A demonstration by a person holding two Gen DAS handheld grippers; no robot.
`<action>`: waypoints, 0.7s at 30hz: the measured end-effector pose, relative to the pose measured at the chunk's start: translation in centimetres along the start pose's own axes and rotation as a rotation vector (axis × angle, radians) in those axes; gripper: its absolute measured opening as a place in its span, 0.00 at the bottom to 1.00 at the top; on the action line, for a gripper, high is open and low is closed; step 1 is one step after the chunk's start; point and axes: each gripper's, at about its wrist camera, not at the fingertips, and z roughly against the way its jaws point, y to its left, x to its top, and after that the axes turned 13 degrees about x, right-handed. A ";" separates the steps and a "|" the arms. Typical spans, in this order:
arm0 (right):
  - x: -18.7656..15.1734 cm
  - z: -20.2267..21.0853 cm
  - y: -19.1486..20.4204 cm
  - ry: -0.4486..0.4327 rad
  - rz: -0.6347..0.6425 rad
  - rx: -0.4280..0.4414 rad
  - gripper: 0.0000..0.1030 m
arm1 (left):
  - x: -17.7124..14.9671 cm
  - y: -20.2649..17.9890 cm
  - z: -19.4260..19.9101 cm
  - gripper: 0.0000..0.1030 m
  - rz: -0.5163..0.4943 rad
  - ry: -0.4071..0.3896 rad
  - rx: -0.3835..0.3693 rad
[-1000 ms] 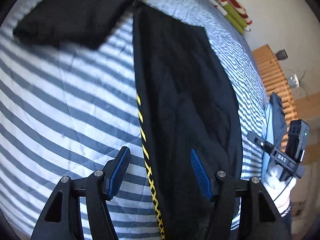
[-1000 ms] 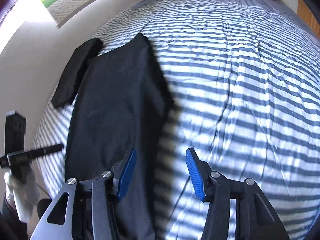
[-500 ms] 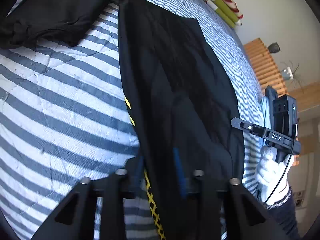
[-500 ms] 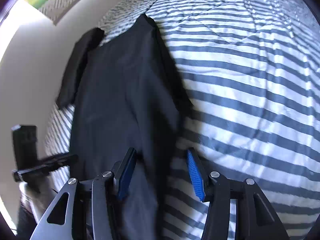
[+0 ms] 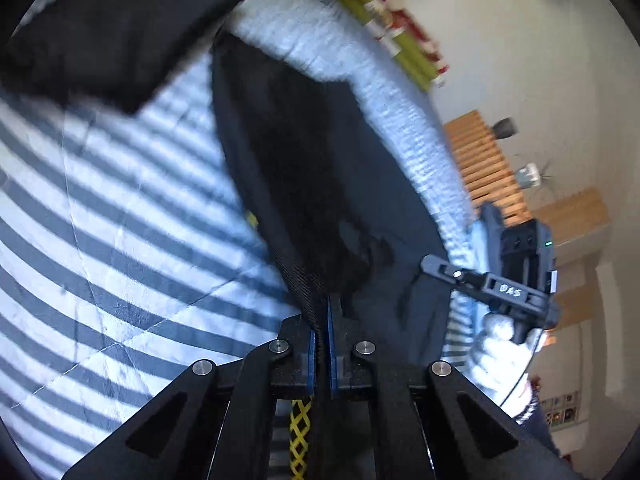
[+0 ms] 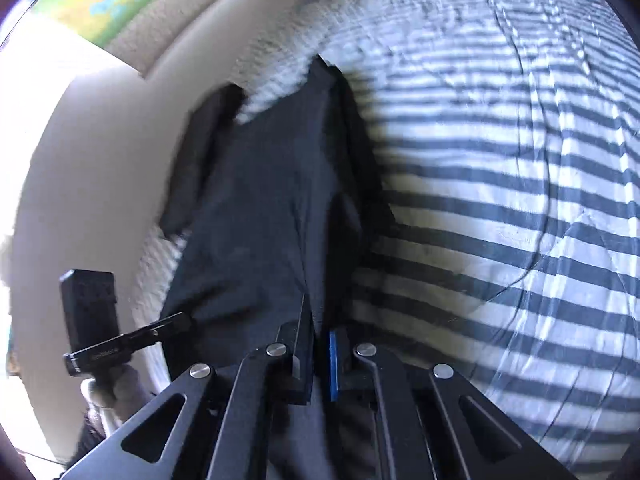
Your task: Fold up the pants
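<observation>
Gripping the near end of the black pants (image 5: 320, 184), both the left gripper (image 5: 322, 332) and right gripper (image 6: 320, 344) have jaws clamped on cloth; ahead, the legs lie flat on the striped bed (image 6: 500, 184), so folding seems barely begun

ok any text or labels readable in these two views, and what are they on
"DAS": white letters on the black bar of the right gripper, seen in the left wrist view.
Faint lettering on the matching black bar of the left gripper, seen in the right wrist view: too blurred to read.
Print on the green and red rolled items at the far end of the striped bed cover: blurred, unreadable.
Nothing else readable.
</observation>
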 end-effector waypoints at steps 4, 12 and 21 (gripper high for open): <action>-0.6 3.7 2.8 -0.072 0.036 0.043 0.05 | 0.3 -1.9 6.0 0.03 -0.042 -0.124 -0.032; -1.9 11.2 11.6 -0.228 0.161 0.126 0.05 | -1.0 -6.4 16.7 0.03 -0.129 -0.313 -0.079; -4.6 12.9 17.0 -0.243 0.235 0.119 0.05 | -1.8 -6.4 23.5 0.03 -0.139 -0.409 -0.067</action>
